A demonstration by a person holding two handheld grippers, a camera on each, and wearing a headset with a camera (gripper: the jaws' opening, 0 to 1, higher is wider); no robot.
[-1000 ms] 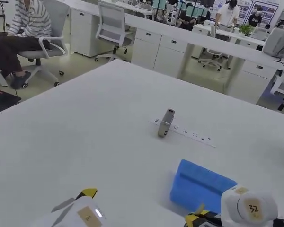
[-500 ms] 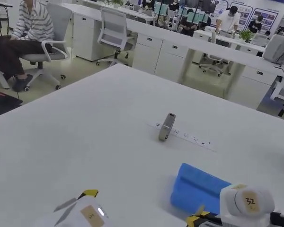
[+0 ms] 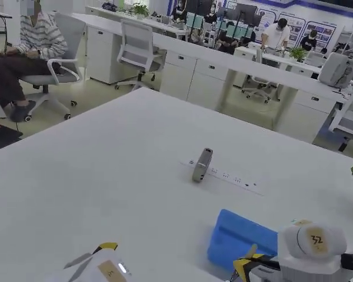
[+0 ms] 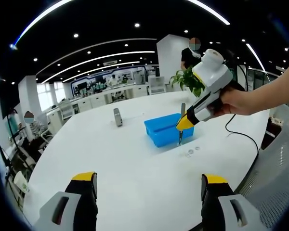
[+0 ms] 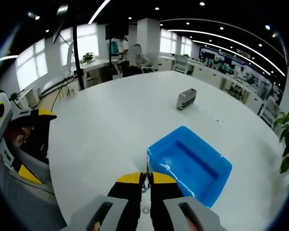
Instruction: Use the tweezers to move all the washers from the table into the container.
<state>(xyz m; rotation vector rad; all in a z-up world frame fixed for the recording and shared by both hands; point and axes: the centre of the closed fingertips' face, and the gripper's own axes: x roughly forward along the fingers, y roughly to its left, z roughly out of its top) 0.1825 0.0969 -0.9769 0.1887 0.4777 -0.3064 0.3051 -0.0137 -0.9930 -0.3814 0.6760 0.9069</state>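
The container (image 5: pixel 190 163) is a shallow rectangular tray of glossy blue plastic with rounded corners, and nothing shows inside it. The right gripper (image 5: pixel 145 179) has yellow-tipped jaws pressed together on the tweezers (image 4: pixel 179 137). These are a thin metal sliver pointing down at the table (image 3: pixel 106 176) just beside the container's near corner. A hand (image 4: pixel 241 101) holds this gripper, which has a white body with a cable trailing from it.

Two washers (image 4: pixel 192 151), tiny pale rings, lie flat on the table just beside the container, near the tweezers' tip. I cannot tell whether the tip touches either of them.

The left gripper (image 4: pixel 148 185) hangs back over the table well apart from the container. Its grey jaws, capped in yellow, are spread wide with nothing between them.

The table is broad, matte white and smooth. Further along it, a small grey box (image 3: pixel 202 165) with rounded ends stands on edge at one end of a flush socket strip (image 3: pixel 232 176).

Around it is an open office with rows of white desks (image 3: pixel 223 56), mesh-backed office chairs (image 3: pixel 138 44) and seated people. A leafy plant (image 4: pixel 185 79) stands off the table's edge, under long curved ceiling lights (image 4: pixel 106 53).
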